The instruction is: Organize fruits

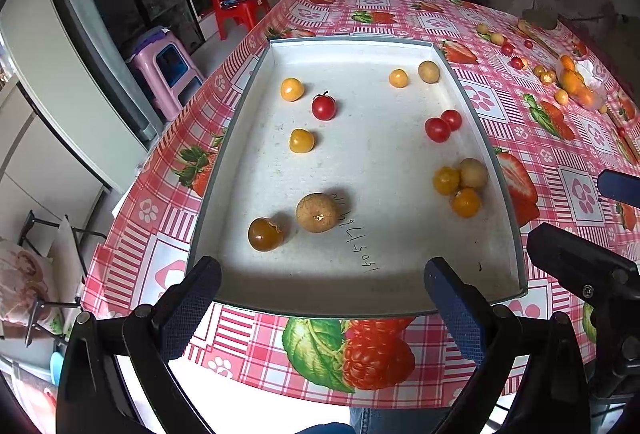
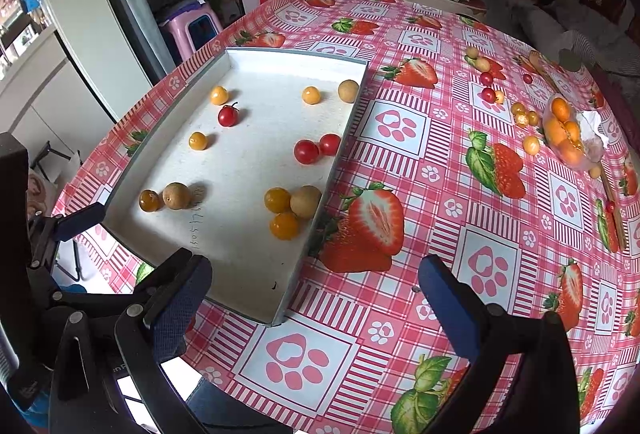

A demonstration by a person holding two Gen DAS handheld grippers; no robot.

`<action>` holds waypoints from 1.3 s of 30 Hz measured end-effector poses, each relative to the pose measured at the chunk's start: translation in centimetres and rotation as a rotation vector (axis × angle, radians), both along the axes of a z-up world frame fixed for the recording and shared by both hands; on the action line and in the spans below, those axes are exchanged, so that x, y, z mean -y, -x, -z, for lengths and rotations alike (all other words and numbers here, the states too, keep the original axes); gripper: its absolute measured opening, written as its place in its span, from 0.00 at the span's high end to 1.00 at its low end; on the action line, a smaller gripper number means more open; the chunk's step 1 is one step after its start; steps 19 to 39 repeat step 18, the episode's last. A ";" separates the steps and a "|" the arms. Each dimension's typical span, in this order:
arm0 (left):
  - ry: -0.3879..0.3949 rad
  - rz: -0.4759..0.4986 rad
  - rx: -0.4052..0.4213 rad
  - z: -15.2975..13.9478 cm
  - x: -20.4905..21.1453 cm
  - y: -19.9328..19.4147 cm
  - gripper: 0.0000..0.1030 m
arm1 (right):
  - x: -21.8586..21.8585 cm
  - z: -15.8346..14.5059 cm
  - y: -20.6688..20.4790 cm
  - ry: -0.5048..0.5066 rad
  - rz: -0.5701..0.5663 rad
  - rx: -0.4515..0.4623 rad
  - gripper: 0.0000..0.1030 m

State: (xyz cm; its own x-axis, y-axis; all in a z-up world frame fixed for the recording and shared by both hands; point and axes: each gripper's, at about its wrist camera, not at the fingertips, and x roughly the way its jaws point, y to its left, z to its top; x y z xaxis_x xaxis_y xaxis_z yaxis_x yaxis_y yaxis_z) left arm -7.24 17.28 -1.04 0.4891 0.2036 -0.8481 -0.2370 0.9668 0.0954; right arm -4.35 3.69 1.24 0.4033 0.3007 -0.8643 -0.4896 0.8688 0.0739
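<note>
A shallow white tray sits on the table and holds several small fruits: red cherry tomatoes, yellow-orange berries and brown longans. More loose fruits lie far right on the tablecloth beside a clear bag of orange fruits. My left gripper is open and empty over the tray's near edge. My right gripper is open and empty over the tablecloth at the tray's near right corner.
The table has a red checked cloth printed with strawberries and paw prints. The table's left edge drops to a floor with a pink stool and a red chair. The right gripper's body shows at the left wrist view's right edge.
</note>
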 end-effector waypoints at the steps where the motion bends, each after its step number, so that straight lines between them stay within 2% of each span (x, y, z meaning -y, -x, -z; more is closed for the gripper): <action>1: 0.002 0.001 -0.001 0.0 0.0 0.0 0.01 | 0.0 0.0 0.0 0.000 -0.001 0.001 0.00; 39: 0.008 0.005 0.013 -0.1 0.0 0.2 0.01 | -0.1 0.1 0.1 0.001 -0.005 0.000 0.00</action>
